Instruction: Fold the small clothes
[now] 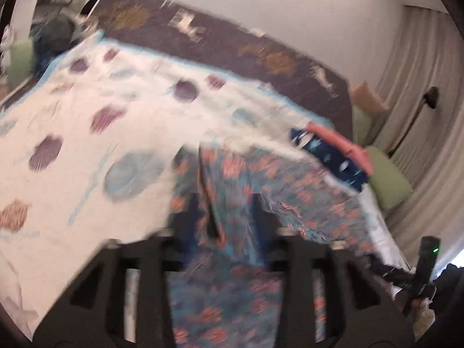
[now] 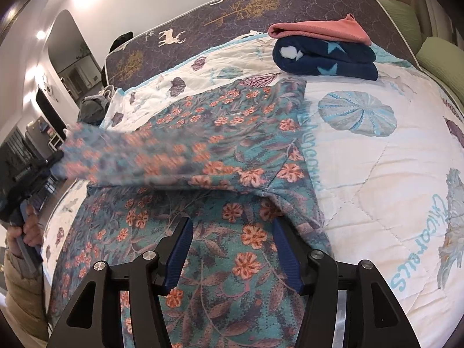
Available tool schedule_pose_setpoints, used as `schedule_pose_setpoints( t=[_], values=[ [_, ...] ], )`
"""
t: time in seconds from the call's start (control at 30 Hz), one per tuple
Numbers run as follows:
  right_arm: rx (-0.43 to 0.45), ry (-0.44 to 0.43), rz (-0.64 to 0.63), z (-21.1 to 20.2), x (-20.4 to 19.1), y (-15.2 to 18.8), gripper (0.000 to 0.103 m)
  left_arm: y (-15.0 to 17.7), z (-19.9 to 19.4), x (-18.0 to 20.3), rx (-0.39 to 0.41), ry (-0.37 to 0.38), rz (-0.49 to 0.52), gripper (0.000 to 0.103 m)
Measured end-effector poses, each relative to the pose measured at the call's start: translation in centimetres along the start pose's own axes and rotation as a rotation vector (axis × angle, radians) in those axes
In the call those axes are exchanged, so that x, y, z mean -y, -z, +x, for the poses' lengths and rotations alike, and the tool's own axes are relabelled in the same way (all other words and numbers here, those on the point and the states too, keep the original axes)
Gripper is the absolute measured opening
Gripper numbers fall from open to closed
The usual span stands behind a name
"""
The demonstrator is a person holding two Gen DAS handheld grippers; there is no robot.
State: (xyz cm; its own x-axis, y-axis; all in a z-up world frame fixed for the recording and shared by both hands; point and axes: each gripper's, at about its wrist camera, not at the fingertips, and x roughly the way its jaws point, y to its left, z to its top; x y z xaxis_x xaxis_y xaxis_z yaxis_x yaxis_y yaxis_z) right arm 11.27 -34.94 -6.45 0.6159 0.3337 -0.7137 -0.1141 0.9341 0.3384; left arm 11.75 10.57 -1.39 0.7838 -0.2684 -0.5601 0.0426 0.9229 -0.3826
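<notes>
On the bed's white shell-print quilt [image 2: 377,174] lies the floral garment [image 2: 232,150], spread from the near edge toward the middle; at the left of the right-wrist view a sleeve [image 2: 130,156] is stretched out sideways, blurred, toward the left tool [image 2: 37,168], which a hand [image 2: 29,229] grips by the handle; whether cloth is caught in that tool this view does not show. From the left tool's own camera [image 1: 226,217] the picture is smeared, yet the fingers stand partly apart with floral cloth lying between and under them, and no pad can be seen pressing on it. Further right, the right tool [image 2: 232,249] hangs over the garment's near body, its blue pads [image 2: 179,249] set moderately wide and closed on nothing, fabric flat beneath. At the far right sit the finished pieces: a folded navy star garment [image 2: 327,58] with a folded pink garment [image 2: 319,32] on top, near the patterned mattress [image 2: 261,5] showing beyond the quilt.

By my judgement the sleeve fold is in hand, early in this garment; next the sleeve wants laying flat across the body and smoothing, then the right tool must pinch a side edge or the hem to fold the body over, square and without bunching.
</notes>
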Motion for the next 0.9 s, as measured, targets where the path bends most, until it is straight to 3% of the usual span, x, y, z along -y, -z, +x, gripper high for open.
schedule_pose_setpoints(
  t=[0.13,0.27,0.53,0.57,0.6,0.63,0.67,0.77,0.83,0.9],
  values=[
    [-0.002,0.004,-0.008,0.0,-0.2,0.0,0.060,1.8,1.8,-3.7,-0.100,-0.074,-0.117,0.057],
    [-0.002,0.012,-0.019,0.0,-0.4,0.0,0.062,1.9,2.6,-5.4,-0.129,-0.070,-0.192,0.057],
    [-0.003,0.013,-0.022,0.0,-0.5,0.1,0.063,0.1,7.4,-3.8,-0.209,-0.044,-0.119,0.057],
    [-0.003,0.013,-0.022,0.0,-0.5,0.1,0.063,-0.1,8.0,-3.8,-0.222,-0.052,-0.113,0.050],
    [-0.003,0.013,-0.022,0.0,-0.5,0.1,0.063,-0.2,8.4,-3.6,-0.230,-0.053,-0.110,0.016],
    [-0.002,0.012,-0.021,0.0,-0.5,0.1,0.063,-0.4,8.5,-3.3,-0.241,-0.044,-0.110,0.011],
    [-0.002,0.011,-0.019,0.0,-0.5,0.1,0.063,-0.7,8.0,-2.7,-0.226,-0.046,-0.106,0.011],
    [-0.003,0.007,-0.015,0.1,-0.4,0.1,0.063,-2.0,4.3,-1.0,-0.077,-0.002,-0.059,0.012],
    [-0.005,0.008,-0.016,0.2,-0.4,0.1,0.063,-2.5,3.2,-0.6,-0.035,-0.007,-0.046,0.015],
    [-0.004,0.008,-0.019,0.3,-0.4,0.1,0.064,-2.6,2.9,-0.8,-0.013,-0.111,-0.008,0.018]
  ],
)
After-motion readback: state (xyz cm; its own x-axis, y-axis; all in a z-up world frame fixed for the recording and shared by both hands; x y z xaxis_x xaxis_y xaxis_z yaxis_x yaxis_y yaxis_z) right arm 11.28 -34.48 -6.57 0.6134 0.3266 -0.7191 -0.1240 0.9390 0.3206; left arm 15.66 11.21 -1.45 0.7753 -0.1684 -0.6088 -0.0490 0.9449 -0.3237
